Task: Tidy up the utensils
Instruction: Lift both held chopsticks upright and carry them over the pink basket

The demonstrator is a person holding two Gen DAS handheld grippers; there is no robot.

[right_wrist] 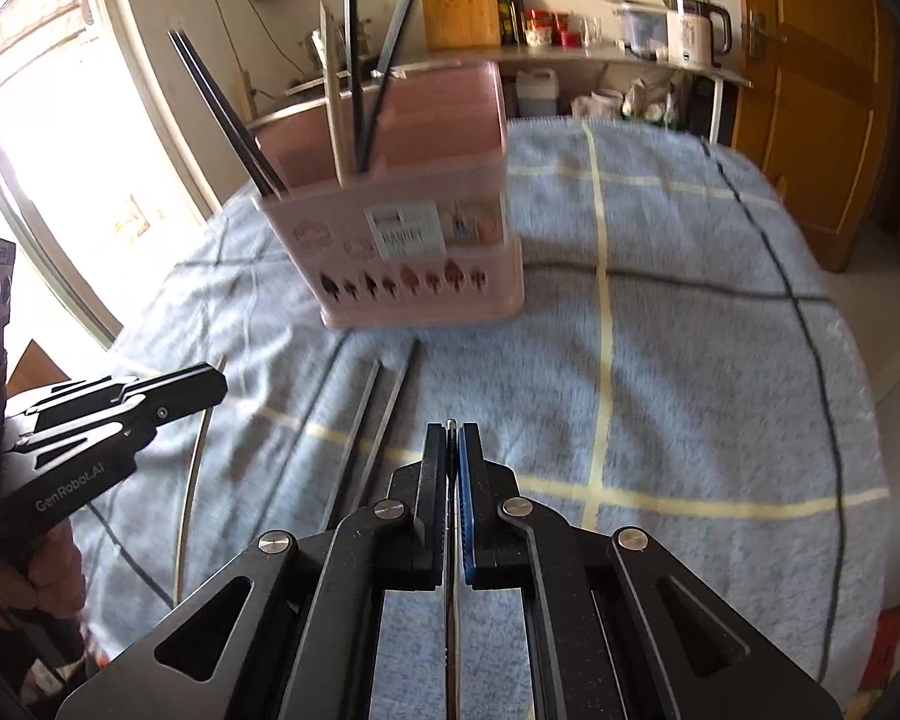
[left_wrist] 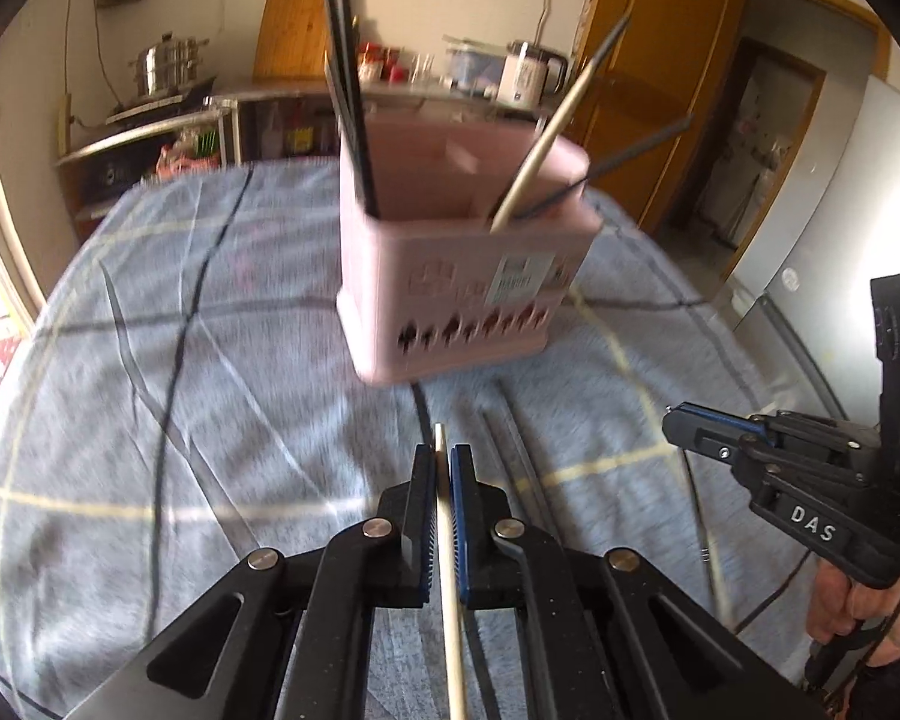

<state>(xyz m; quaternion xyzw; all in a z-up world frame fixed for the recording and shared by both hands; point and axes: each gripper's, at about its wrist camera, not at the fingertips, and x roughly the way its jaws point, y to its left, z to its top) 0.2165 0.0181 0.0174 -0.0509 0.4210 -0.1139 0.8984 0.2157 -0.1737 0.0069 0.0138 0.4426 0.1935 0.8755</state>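
A pink utensil holder point(left_wrist: 450, 276) stands on the blue checked cloth, with several dark chopsticks and a pale wooden one upright in it; it also shows in the right wrist view point(right_wrist: 414, 252). My left gripper point(left_wrist: 444, 468) is shut on a pale wooden chopstick point(left_wrist: 450, 570), short of the holder. My right gripper point(right_wrist: 452, 450) is shut on a thin dark metal utensil point(right_wrist: 452, 540); it appears in the left wrist view point(left_wrist: 672, 423). Two dark chopsticks point(right_wrist: 378, 414) lie on the cloth between the grippers and the holder.
A thin light rod point(right_wrist: 192, 468) lies on the cloth at the left. Behind the table stands a counter point(right_wrist: 570, 57) with a kettle point(right_wrist: 696, 30), jars and a cutting board point(right_wrist: 459, 0). A wooden door point(right_wrist: 810, 90) is at the right.
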